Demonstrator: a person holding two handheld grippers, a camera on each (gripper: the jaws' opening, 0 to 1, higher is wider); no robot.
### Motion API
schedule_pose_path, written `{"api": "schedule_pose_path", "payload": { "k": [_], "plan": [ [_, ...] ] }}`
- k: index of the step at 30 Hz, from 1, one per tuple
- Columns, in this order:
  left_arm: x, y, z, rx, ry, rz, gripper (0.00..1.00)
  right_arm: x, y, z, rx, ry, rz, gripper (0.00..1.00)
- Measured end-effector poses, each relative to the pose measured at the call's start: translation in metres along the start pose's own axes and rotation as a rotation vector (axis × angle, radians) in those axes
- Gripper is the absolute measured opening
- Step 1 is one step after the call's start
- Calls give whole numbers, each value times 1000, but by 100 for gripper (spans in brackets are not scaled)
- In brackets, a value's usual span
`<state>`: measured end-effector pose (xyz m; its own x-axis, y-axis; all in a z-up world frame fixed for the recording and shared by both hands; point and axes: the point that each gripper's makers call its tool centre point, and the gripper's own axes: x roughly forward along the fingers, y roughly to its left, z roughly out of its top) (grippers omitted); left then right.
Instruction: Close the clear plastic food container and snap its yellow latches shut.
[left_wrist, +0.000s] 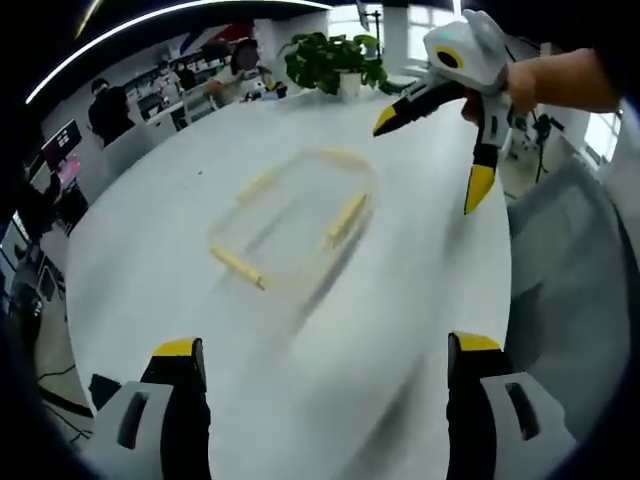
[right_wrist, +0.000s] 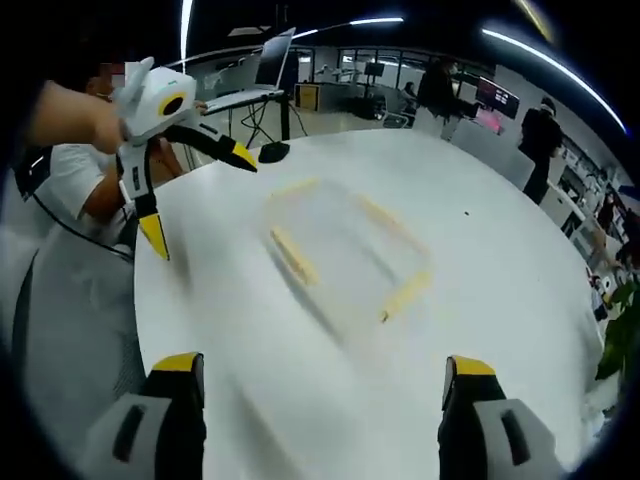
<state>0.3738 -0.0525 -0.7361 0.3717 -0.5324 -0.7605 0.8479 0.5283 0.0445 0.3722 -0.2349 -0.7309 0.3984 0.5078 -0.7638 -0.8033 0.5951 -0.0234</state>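
Clear food container (left_wrist: 295, 225) with yellow latches (left_wrist: 347, 217), motion-blurred, mid white worktop (left_wrist: 150, 230), left gripper (right_wrist: 195, 200) and right gripper (left_wrist: 430, 150) jaws spread empty, potted plant (left_wrist: 330, 58) behind in left gripper view, laptop (right_wrist: 265, 65) in right gripper view

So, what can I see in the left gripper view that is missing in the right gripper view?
Left gripper view: a potted plant at the table's far edge, plus the right gripper, open.

Right gripper view: an open laptop beyond the table, plus the left gripper, open.

Both: the white round table and the clear container with yellow latches, blurred, untouched.
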Motion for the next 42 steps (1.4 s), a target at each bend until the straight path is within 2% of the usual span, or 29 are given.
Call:
{"api": "schedule_pose_path", "payload": {
  "k": [12,16,21,28,35,42],
  "plan": [
    [-23,-25,-17,-65,-44,40,98,-30,19,-19,81,-75,-16,99],
    [-32,-33,-18,-102,-73,46,98,-41,29,-25,100,-95,-9,99],
    [-42,-43,-20,-130,-100,60,98,-57,38,-20,157,-173,-26,99],
    [-54,-56,-21,-160,-140,72,97,-73,50,-22,203,-224,-31,99],
    [-62,-57,-23,-187,-163,93,97,-81,60,-34,226,-226,-39,99],
    [-64,-58,-27,-195,-153,91,97,-84,61,-42,234,-221,-58,99]
  ]
}}
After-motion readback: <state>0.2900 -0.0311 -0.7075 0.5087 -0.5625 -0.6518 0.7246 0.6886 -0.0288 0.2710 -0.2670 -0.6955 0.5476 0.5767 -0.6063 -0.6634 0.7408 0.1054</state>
